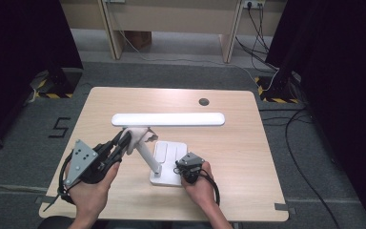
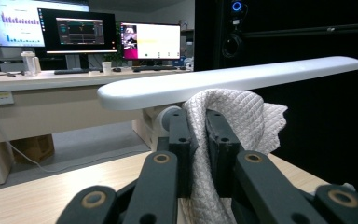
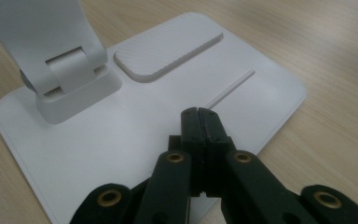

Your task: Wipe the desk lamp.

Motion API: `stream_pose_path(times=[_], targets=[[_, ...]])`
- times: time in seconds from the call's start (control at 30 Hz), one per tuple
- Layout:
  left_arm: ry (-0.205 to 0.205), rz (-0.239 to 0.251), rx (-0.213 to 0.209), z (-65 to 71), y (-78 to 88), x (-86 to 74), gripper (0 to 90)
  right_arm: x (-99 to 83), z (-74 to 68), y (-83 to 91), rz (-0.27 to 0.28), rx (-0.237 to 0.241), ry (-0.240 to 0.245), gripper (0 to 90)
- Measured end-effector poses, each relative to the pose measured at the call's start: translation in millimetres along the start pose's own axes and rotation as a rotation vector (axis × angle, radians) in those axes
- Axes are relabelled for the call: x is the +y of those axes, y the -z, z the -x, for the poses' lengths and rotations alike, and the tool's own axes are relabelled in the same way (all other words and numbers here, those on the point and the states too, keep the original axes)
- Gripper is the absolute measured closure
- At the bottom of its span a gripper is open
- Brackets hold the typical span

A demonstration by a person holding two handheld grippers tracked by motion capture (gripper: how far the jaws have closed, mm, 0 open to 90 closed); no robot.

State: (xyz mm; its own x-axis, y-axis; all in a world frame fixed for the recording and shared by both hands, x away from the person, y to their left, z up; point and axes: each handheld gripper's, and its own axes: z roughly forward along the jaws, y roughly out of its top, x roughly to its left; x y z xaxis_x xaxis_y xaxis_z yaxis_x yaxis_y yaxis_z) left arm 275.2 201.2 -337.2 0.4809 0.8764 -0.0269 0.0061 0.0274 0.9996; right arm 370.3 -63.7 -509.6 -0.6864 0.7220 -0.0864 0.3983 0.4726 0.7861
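Grey carpet runs all round the table [image 1: 248, 157], with black curtains to either side and a pale desk across the far wall; cables trail over the floor at the right. From the left gripper view, monitors [image 2: 81, 30] glow on that far desk.

Pale wood with a small dark hole [image 1: 203, 101] near its far edge, the tabletop has bare room at its right half, along the far edge and in the near left corner. A white lamp [image 1: 167, 119] stands just near of the middle, its flat base [image 1: 170, 155] well in from every edge. The lamp's long head lies level, its long axis running left to right across the table, and the arm [image 1: 147, 157] slants up from the base toward the left.

Coming in from the near left, the left gripper [image 1: 124, 140] has its jaws pinched on a whitish cloth [image 2: 235, 116], which is pressed up against the underside of the head near the joint.

Sitting at the near right corner of the base, the right gripper [image 3: 199, 112] points down, its jaws fully together with nothing between them, tips resting on or just over the white plate; I cannot tell which.
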Motion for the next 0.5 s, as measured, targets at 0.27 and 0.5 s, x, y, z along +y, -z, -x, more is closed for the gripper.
stream_pose_path(times=[0.27, 0.5], targets=[[0.021, -0.026, 0.015, -0.9, -1.1, -9.6, 82.4, 0.0, 0.2, 0.0, 0.000, 0.000, 0.000, 90.0], [0.028, -0.030, 0.019, -2.5, -1.6, -11.4, 82.4, 0.0, 0.3, 0.0, 0.000, 0.001, 0.000, 90.0]])
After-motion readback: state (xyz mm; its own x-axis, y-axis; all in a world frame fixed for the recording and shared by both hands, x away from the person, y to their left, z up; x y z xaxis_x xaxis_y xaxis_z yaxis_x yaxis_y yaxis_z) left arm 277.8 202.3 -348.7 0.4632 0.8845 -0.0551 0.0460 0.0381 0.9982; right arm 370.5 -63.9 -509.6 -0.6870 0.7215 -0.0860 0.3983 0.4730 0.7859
